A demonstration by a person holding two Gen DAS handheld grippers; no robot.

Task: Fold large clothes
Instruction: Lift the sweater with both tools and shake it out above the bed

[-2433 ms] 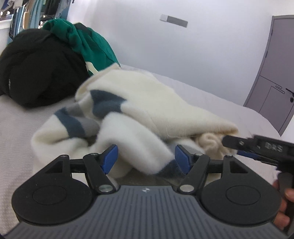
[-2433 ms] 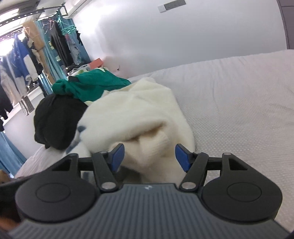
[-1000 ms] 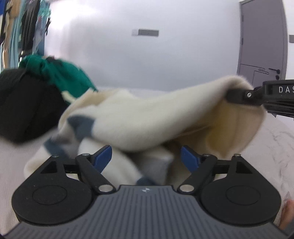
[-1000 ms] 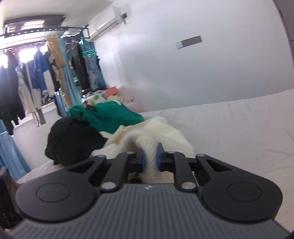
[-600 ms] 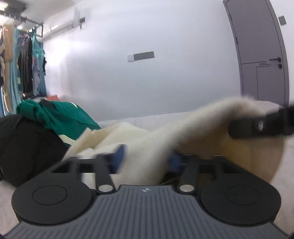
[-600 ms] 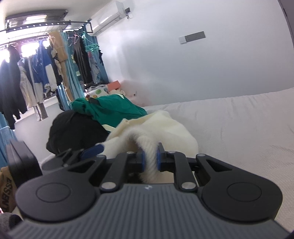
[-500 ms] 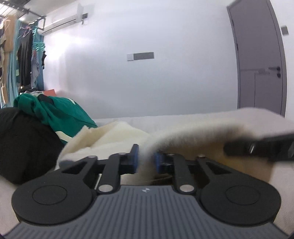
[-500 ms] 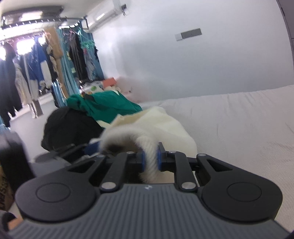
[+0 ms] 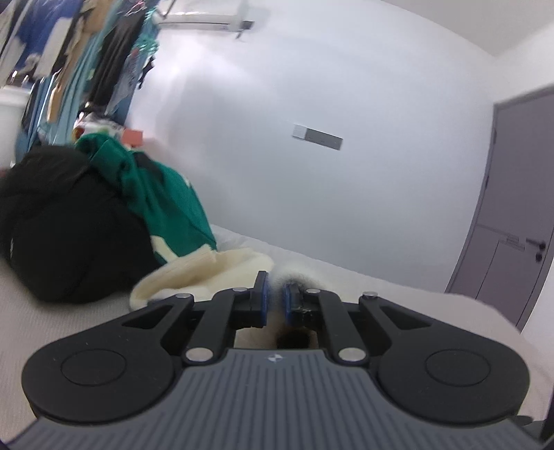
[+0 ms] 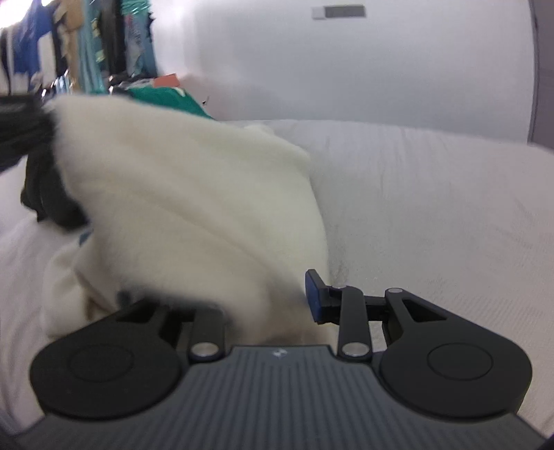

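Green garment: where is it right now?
In the left wrist view the green garment is at the left, draped over the black bundle on the bed, behind the cream sweater.

A plain white wall (image 9: 346,104) fills the view ahead of the left gripper (image 9: 273,304), bearing a small grey plate (image 9: 318,136) and, high up, an air conditioner (image 9: 204,20). To that gripper's right stands a grey door (image 9: 519,207) with a dark handle. To its upper left, clothes hang on a rail (image 9: 69,45), brightly backlit. Below lies a white textured bed (image 10: 432,194).
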